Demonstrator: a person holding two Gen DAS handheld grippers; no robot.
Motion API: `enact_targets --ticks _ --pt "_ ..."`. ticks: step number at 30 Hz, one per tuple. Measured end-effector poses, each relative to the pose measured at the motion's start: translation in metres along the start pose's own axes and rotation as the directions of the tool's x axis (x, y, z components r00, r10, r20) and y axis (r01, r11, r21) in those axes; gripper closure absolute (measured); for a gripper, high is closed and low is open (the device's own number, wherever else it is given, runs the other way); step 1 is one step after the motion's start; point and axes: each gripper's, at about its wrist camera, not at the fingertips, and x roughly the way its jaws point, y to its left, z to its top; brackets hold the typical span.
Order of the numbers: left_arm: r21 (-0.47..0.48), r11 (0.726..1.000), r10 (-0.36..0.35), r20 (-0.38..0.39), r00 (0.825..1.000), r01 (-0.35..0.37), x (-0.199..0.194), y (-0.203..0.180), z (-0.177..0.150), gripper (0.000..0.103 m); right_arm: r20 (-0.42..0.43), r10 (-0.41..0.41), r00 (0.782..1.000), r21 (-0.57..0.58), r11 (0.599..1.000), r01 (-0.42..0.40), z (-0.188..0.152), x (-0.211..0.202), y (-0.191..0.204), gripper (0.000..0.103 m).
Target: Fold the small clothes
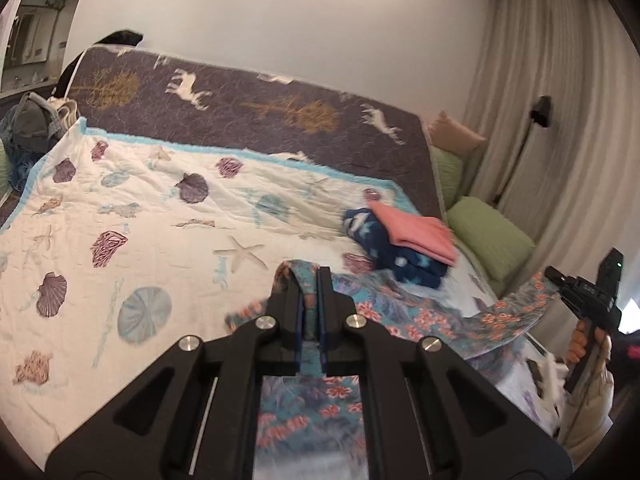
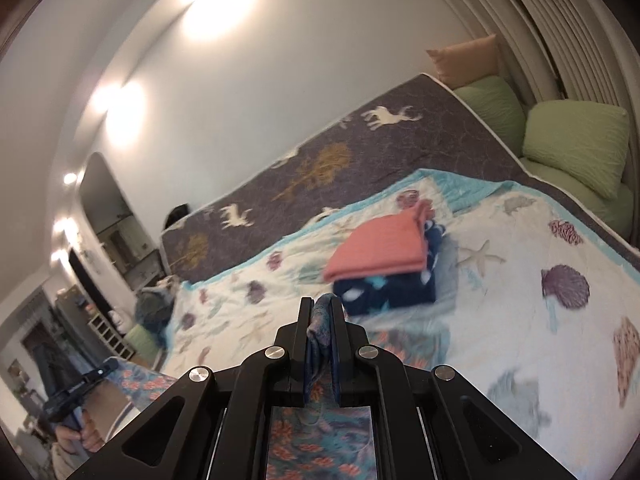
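Note:
A teal garment with coral flowers (image 1: 424, 316) hangs stretched between my two grippers above the seashell bedspread (image 1: 140, 216). My left gripper (image 1: 307, 276) is shut on one end of it. My right gripper (image 2: 323, 308) is shut on the other end (image 2: 320, 324). The right gripper also shows at the right edge of the left wrist view (image 1: 554, 276). The left gripper shows at the lower left of the right wrist view (image 2: 106, 366). A folded pink cloth (image 1: 420, 232) lies on a folded navy patterned garment (image 1: 400, 256) on the bed beyond.
A grey quilt with deer and trees (image 1: 260, 96) covers the far side of the bed. Green pillows (image 1: 488, 236) and a peach one (image 1: 456, 132) lie by the curtain. A heap of clothes (image 1: 28, 136) sits at the far left. A black lamp (image 1: 540, 112) stands by the curtain.

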Motion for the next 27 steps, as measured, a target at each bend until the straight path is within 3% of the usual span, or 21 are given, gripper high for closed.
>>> enact_targets --ticks 4,7,10,13,15,17,20,22,24,27 --pt "-0.020 0.998 0.052 -0.054 0.997 -0.053 0.062 0.014 0.004 0.096 -0.051 -0.044 0.998 0.075 0.996 0.048 0.013 0.062 -0.028 0.097" --pt "-0.022 0.992 0.120 -0.119 0.986 -0.123 0.115 0.028 -0.007 0.096 -0.102 -0.085 0.991 0.088 0.992 0.094 0.016 0.113 -0.045 0.097" --pt "-0.029 0.980 0.185 -0.230 0.955 -0.197 0.169 0.050 -0.034 0.096 -0.193 -0.147 0.970 0.083 0.983 0.165 0.005 0.170 -0.063 0.097" --pt "-0.063 0.968 0.208 -0.336 0.918 -0.243 0.208 0.072 -0.065 0.095 -0.297 -0.216 0.930 0.070 0.966 0.247 -0.020 0.215 -0.083 0.094" --pt "-0.098 0.968 0.185 -0.338 0.923 -0.231 0.210 0.076 -0.071 0.094 -0.333 -0.269 0.904 0.053 0.952 0.303 -0.034 0.228 -0.095 0.094" --pt "-0.123 0.971 0.162 -0.292 0.943 -0.205 0.195 0.076 -0.068 0.091 -0.368 -0.278 0.887 0.059 0.945 0.321 -0.044 0.229 -0.108 0.089" --pt "-0.123 0.974 0.154 -0.267 0.951 -0.192 0.169 0.072 -0.060 0.068 -0.343 -0.280 0.896 0.096 0.939 0.330 -0.041 0.206 -0.118 0.075" --pt "-0.129 0.979 0.126 -0.236 0.964 -0.160 0.137 0.069 -0.056 0.046 -0.321 -0.282 0.904 0.095 0.940 0.327 -0.036 0.185 -0.117 0.058" --pt "-0.136 0.982 0.098 -0.242 0.965 -0.134 0.115 0.068 -0.060 0.039 -0.314 -0.270 0.910 0.078 0.948 0.308 -0.035 0.157 -0.113 0.050" --pt "-0.150 0.984 0.045 -0.298 0.954 -0.093 0.089 0.070 -0.080 0.038 -0.367 -0.211 0.906 0.054 0.967 0.247 -0.048 0.115 -0.103 0.047"
